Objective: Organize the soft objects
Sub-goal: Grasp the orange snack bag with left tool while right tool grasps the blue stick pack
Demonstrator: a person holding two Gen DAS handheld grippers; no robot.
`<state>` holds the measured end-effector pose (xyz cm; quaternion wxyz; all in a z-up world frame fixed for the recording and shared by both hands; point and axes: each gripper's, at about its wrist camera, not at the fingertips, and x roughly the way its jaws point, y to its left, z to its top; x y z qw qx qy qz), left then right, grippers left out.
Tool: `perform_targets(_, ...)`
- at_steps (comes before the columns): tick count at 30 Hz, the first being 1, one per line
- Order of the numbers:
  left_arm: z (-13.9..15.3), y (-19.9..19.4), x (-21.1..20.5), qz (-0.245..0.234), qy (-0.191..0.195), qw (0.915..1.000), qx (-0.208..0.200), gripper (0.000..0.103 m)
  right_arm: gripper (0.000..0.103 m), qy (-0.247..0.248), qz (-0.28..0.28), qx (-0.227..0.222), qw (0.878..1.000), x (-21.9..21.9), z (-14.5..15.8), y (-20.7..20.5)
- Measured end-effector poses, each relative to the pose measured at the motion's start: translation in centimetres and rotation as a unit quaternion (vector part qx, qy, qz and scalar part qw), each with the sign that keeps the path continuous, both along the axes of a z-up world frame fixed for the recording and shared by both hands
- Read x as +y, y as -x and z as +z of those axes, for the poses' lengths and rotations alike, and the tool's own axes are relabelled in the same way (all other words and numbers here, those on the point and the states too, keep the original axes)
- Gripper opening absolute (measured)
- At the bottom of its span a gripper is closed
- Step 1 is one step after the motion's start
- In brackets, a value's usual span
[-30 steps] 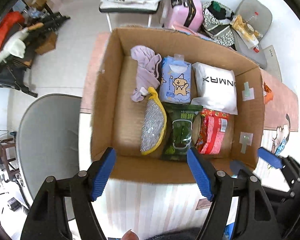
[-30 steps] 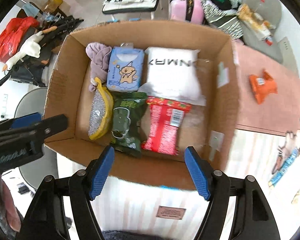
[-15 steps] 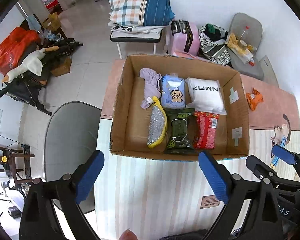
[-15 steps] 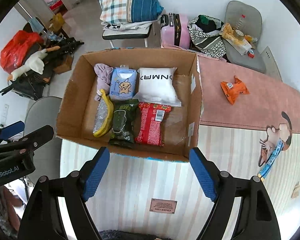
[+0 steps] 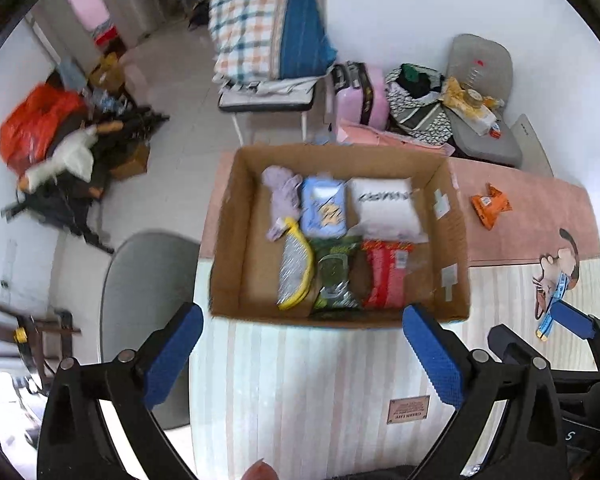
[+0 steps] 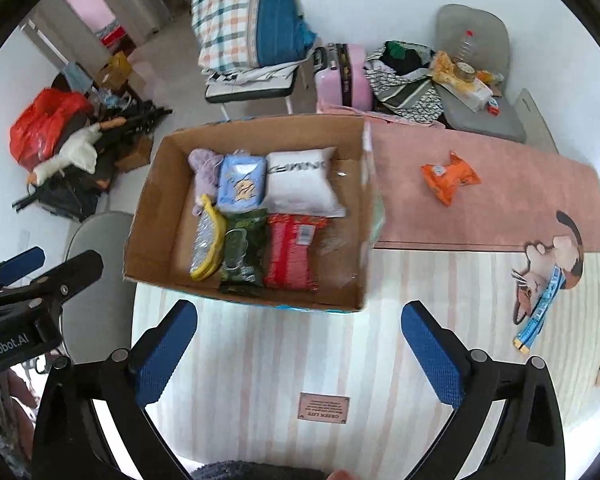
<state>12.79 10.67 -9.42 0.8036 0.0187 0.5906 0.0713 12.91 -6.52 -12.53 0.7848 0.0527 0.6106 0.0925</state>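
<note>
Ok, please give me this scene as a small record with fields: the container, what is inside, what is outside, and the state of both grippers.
container: cardboard box, open top, on the table
back row: purple cloth, blue tissue pack, white packet
front row: yellow scrubber, green packet, red packet
outside: orange packet, on the pink mat, right of the box
left gripper: open, empty
right gripper: open, empty

An open cardboard box sits on the table holding six soft things in two rows: a lilac cloth, a blue tissue pack and a white pillow pack behind, a yellow-edged silver scrubber, a green packet and a red packet in front. An orange snack packet lies apart on the pink mat, right of the box.
</note>
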Motion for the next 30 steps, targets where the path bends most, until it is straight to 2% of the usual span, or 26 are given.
perform_targets(4, -0.7, -3.2, -6.0, -0.058, -0.021, 0.9981, 0.003, 0.102, 0.103, 0.006, -0.068, 0.017, 0.998, -7.4, -1.3, -0.7)
perform_targets(8, -3.5, -8.1, -13.8, -0.134, -0.038, 0.99, 0.02, 0.102, 0.103, 0.026, -0.148, 0.044, 0.988, -16.1, -4.1, -1.5)
perform_targets(12, -8.2, -13.3, -21.4, -0.204, -0.046, 0.9763, 0.055, 0.102, 0.103, 0.044, -0.217, 0.079, 0.972, -24.8, -7.8, -2.3)
perform_targets(16, -13.6, -17.8, -27.6, -0.241, -0.064, 0.9639, 0.093, 0.101, 0.103, 0.047, -0.264, 0.116, 0.957, -32.4, -12.3, -3.2)
perform_targets(22, -21.3, -22.7, -33.4, -0.27, -0.088, 0.946, 0.156, 0.1, 0.103, 0.044, -0.293, 0.156, 0.942, -38.4, -17.8, -5.2)
perform_targets(28, -27.3, -25.2, -35.5, -0.286, -0.126, 0.9258, 0.212, 0.1, 0.102, 0.035, -0.296, 0.192, 0.935, -41.0, -22.4, -6.8)
perform_targets(30, -28.8, -25.8, -35.5, -0.288, -0.125, 0.9208, 0.231, 0.1, 0.099, 0.026, -0.298, 0.209, 0.931, -41.5, -24.0, -7.2)
